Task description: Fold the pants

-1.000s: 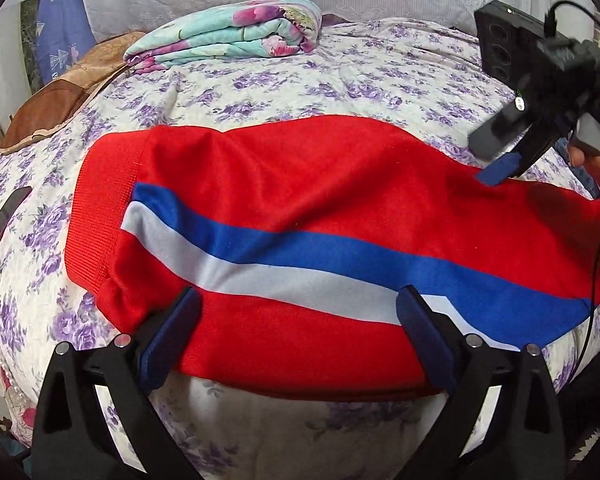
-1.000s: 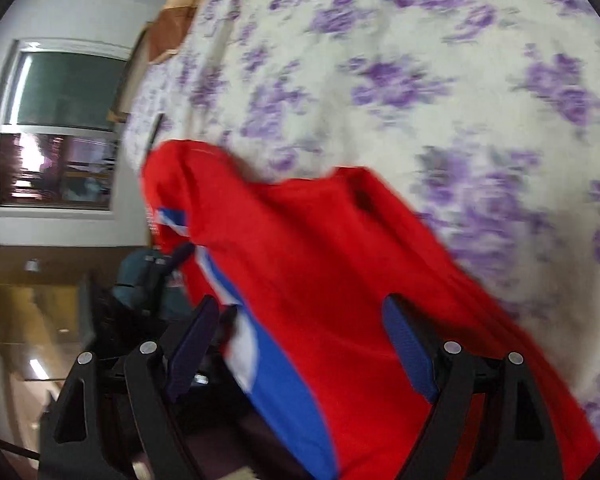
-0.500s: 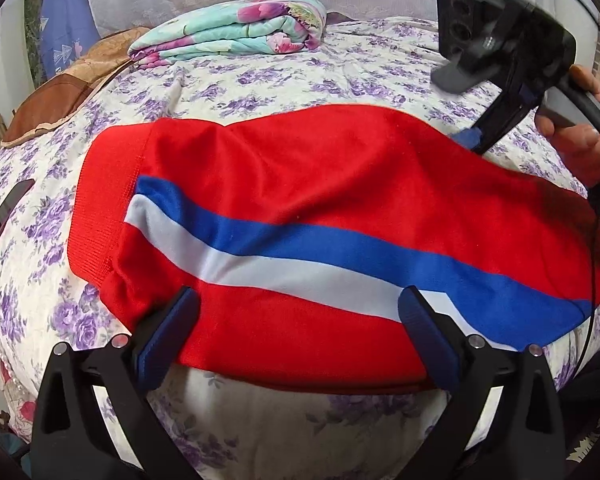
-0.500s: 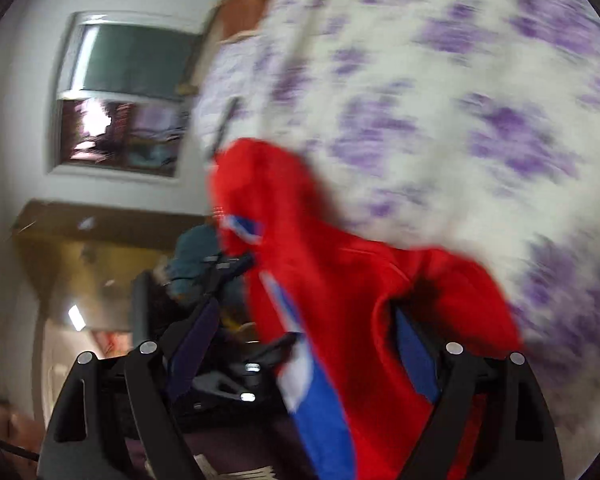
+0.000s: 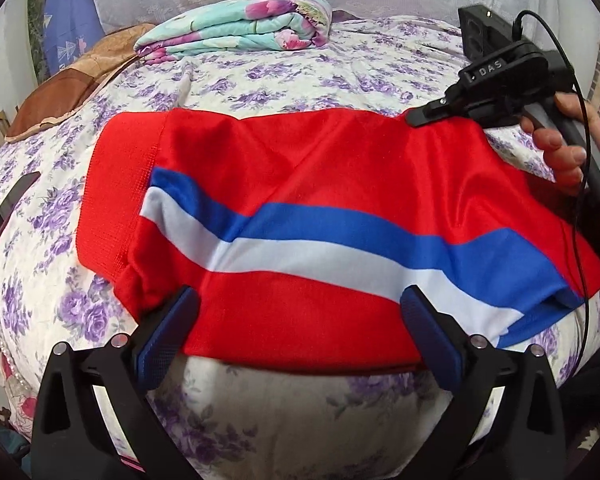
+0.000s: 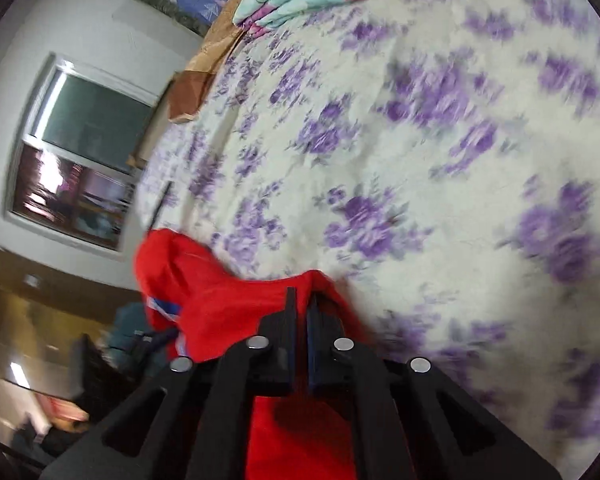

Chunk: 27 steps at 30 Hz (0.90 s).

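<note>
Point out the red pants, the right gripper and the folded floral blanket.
red pants (image 5: 300, 168): left wrist view, upper red panel.
right gripper (image 6: 301, 300): right wrist view, between its closed fingertips.
folded floral blanket (image 5: 236, 26): left wrist view, top fold.

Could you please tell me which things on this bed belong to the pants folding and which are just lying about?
Job:
red pants with a blue and white stripe
left tool, open
right tool, shut on the pants

Lying about:
folded turquoise floral blanket
brown cushion
dark phone
</note>
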### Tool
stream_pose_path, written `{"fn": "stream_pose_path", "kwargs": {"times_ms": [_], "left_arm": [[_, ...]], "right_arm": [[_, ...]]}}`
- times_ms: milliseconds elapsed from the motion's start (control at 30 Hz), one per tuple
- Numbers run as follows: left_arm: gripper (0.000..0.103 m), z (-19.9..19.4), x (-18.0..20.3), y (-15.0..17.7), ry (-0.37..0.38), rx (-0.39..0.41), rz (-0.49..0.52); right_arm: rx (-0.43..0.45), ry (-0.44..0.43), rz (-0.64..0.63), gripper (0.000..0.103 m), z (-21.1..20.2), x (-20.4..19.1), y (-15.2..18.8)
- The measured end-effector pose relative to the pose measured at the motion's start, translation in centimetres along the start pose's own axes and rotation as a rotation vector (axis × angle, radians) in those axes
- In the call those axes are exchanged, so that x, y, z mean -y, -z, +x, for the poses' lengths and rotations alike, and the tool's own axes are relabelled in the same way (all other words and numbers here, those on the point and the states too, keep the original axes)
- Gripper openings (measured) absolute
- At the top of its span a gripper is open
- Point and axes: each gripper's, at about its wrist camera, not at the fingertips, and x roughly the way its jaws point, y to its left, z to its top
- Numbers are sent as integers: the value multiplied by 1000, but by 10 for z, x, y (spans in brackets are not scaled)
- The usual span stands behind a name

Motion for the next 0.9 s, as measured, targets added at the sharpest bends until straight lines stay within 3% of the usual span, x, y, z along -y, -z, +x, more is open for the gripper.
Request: {"fn": "stream_pose_path", "kwargs": {"times_ms": [67,133,200,267,367,433,467,500,567,600,633,667,700,767,800,900], "left_arm": [[99,-4,-1,1,-6,-3,5],[99,-10,-2,1,-24,1,12],[99,-21,-3,-1,-67,24,29],[99,-32,-7,-4,-109,63,42],[99,-19,-29,-8,-164,26,-30],[99,-5,-51,-2,-143,-14,-112],[99,-4,-64,2,-124,-13,-157],[99,-4,-71,5,-144,-4,-162],[99,-6,-75,8,-168,5,-155],[99,-7,-72,7,-180,5,-152],[99,-9,-69,7,-194,7,-147],[98,-14,-63,5,-211,16,-134],[98,-20,-55,3,-210,27,-120],[98,-40,-30,-3,-158,85,-67],[98,-49,-18,-6,-134,116,-41],[98,-66,29,-16,-54,199,68]], "right_arm": [[109,83,27,22,-29,8,-5],[170,43,38,32,-59,3,3],[162,-19,-32,35,-80,-22,32],[145,-22,-100,40,-83,-44,72],[104,35,-63,44,-69,-46,125],[105,160,40,44,-66,-11,164],[134,208,84,28,-69,8,180],[191,181,107,0,-80,29,196],[326,56,203,0,-111,76,229],[388,37,246,0,-125,88,242],[444,32,271,2,-143,93,259],[485,45,281,11,-156,91,272],[526,59,274,33,-168,86,283],[648,105,252,50,-196,71,311],[703,151,259,64,-209,65,324],[857,332,367,72,-240,64,371]]}}
